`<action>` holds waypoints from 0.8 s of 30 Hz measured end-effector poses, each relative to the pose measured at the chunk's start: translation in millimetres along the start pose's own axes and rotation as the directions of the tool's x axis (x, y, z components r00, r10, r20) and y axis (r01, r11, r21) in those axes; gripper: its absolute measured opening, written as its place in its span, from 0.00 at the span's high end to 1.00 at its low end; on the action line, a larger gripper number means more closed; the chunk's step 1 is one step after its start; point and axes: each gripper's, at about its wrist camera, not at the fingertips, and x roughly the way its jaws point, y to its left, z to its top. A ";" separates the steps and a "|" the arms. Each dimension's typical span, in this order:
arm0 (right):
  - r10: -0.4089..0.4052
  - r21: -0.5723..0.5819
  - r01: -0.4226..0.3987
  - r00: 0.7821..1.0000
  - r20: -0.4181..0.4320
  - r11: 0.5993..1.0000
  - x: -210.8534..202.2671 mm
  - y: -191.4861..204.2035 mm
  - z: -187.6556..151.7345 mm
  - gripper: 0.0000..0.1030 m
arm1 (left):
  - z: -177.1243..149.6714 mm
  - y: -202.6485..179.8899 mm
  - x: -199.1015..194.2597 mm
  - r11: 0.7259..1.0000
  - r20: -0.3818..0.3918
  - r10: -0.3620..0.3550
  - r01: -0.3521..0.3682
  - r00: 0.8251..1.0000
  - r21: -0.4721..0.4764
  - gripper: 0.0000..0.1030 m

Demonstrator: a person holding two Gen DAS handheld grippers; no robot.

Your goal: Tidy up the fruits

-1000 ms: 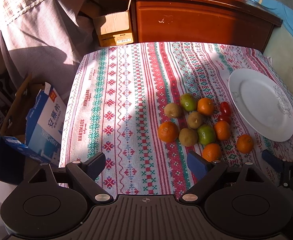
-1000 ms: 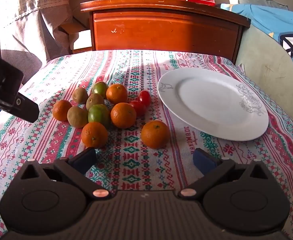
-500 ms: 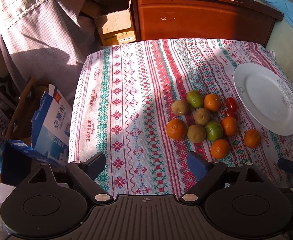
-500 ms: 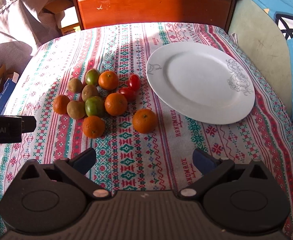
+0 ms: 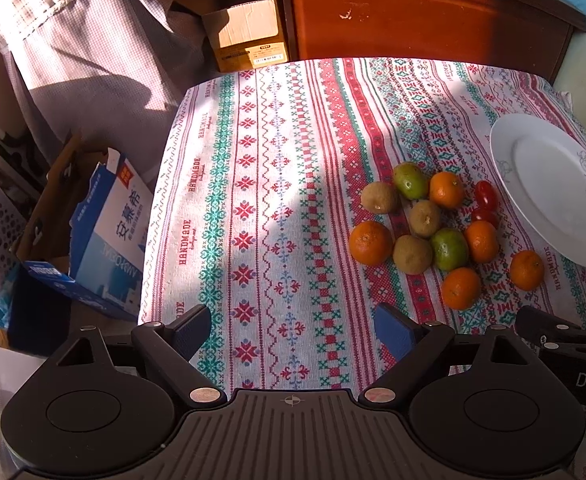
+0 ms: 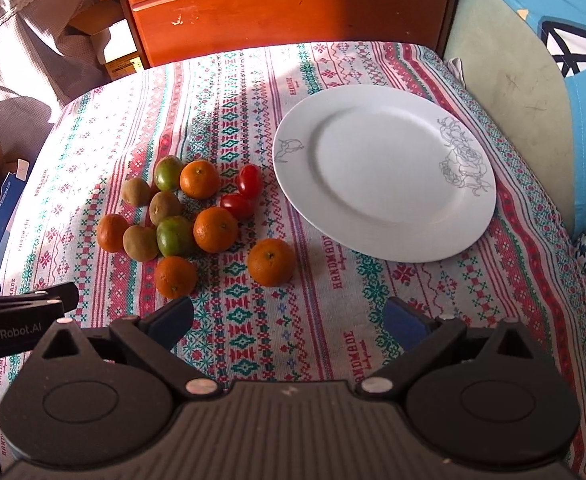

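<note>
A cluster of fruit lies on the patterned tablecloth [image 6: 253, 344]: several oranges, three brown kiwis, two green citrus and two red tomatoes. One orange [image 6: 271, 261] sits apart, nearest the white plate [image 6: 385, 172], which holds nothing. The same cluster shows in the left wrist view, with an orange [image 5: 371, 243] at its left and the plate [image 5: 553, 196] at far right. My right gripper [image 6: 289, 320] is open above the cloth, just short of the fruit. My left gripper [image 5: 293, 326] is open too, left of the cluster.
A wooden cabinet [image 6: 285, 12] stands behind the table. On the floor at left are a blue-and-white carton [image 5: 109, 236] and a cardboard box [image 5: 249, 40]. A checked cloth [image 5: 93, 40] hangs at back left. A cushioned seat [image 6: 525, 92] borders the table's right side.
Both grippers have risen and tilted downward, so the table appears from higher up. The fruit and plate have not moved. Both stay open.
</note>
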 end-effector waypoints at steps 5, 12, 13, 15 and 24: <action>-0.009 0.007 0.009 1.000 0.001 1.000 1.1 -0.6 1.3 0.03 | -1.2 2.9 2.7 1.000 -0.003 0.014 -0.014 1.000 -0.010 0.13; -0.025 -0.011 0.025 1.000 0.004 1.000 1.8 3.6 -0.6 0.03 | -0.6 1.6 2.4 1.000 0.007 0.019 -0.019 1.000 -0.007 0.13; -0.026 -0.015 0.027 1.000 0.006 1.000 1.5 4.1 -0.6 0.03 | -0.7 1.1 2.7 1.000 0.007 0.021 -0.021 1.000 -0.005 0.13; -0.031 -0.025 0.031 0.999 0.013 0.999 0.6 5.5 -0.6 0.03 | -0.9 -0.3 3.4 1.000 0.008 0.022 -0.022 1.000 -0.001 0.13; -0.032 -0.049 0.033 0.999 0.023 0.998 -0.6 8.4 -1.1 0.03 | -1.3 -3.5 2.5 1.000 0.023 0.026 -0.026 0.999 0.007 0.13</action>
